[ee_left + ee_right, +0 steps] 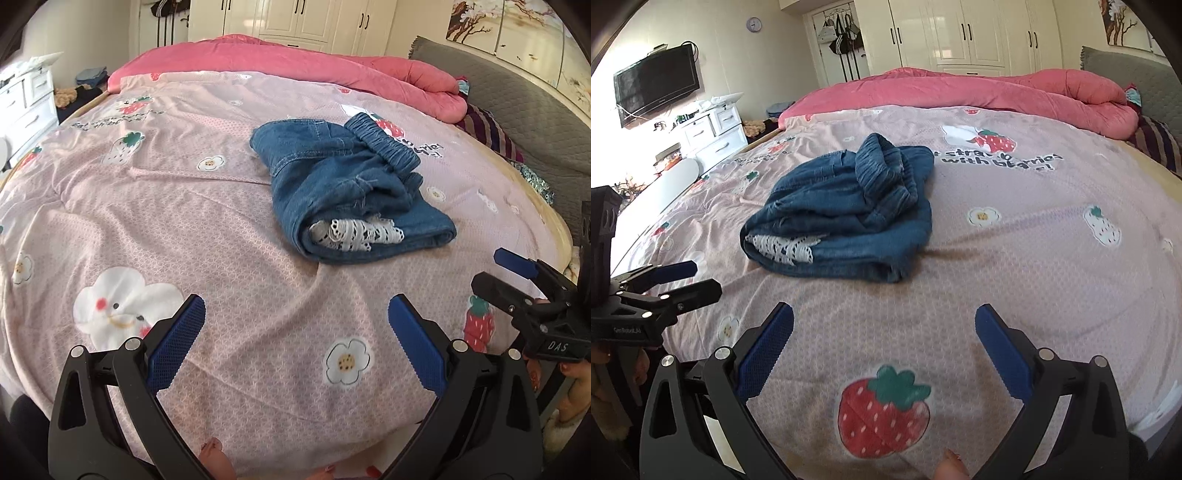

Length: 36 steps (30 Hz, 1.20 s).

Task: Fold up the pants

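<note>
Pants (343,184): blue denim, white lace trim, folded in a bundle mid-bed (184,229). Pink quilt (295,62) at far edge. Left gripper (295,317) and right gripper (884,325): jaws spread, empty.

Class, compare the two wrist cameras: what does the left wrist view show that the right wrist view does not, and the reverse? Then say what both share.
Only the left wrist view shows the cloud print on the sheet and the wall painting. Only the right wrist view shows the television, the wall clock and the large strawberry print. Both show the folded denim pants with white lace trim, the pink quilt, the white wardrobe, and both grippers open, left gripper and right gripper.
</note>
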{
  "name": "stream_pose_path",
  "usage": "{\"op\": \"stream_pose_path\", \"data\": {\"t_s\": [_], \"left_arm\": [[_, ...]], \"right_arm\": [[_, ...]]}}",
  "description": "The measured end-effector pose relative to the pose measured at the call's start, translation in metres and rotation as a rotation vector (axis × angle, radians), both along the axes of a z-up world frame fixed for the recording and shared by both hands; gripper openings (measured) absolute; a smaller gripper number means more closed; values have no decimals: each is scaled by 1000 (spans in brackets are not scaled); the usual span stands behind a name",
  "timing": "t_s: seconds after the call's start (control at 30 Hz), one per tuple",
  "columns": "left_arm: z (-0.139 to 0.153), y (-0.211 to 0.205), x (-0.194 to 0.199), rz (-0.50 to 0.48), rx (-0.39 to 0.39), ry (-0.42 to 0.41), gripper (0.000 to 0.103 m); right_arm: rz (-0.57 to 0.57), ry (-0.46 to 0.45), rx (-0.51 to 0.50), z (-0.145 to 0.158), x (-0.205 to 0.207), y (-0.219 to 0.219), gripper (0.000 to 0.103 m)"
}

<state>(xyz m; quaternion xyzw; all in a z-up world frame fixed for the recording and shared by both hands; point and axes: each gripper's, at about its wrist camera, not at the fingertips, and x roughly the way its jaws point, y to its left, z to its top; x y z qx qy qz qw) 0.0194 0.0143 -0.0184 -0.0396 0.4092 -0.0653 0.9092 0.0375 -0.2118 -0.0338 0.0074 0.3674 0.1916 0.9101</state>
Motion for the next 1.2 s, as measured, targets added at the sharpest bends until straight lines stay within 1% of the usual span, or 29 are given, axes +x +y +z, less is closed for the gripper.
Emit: {"op": "stream_pose_path", "data": {"t_s": [0.2,0.43,0.73,1.2], "left_arm": [[-5,1,-12,5,4,5,94],[-13,4,-24,32,-10,5,94],[-15,2,-23,23,-9,14,94],[-13,-2,-24,22,15,-3,94]], "right_arm": [[-3,-6,-12,-2,-6,1,98],[-11,-20,-37,-5,-9,0,98],[8,-16,-40,-9,-8,4,98],[1,-4,-34,-11,-5,3,98]]}}
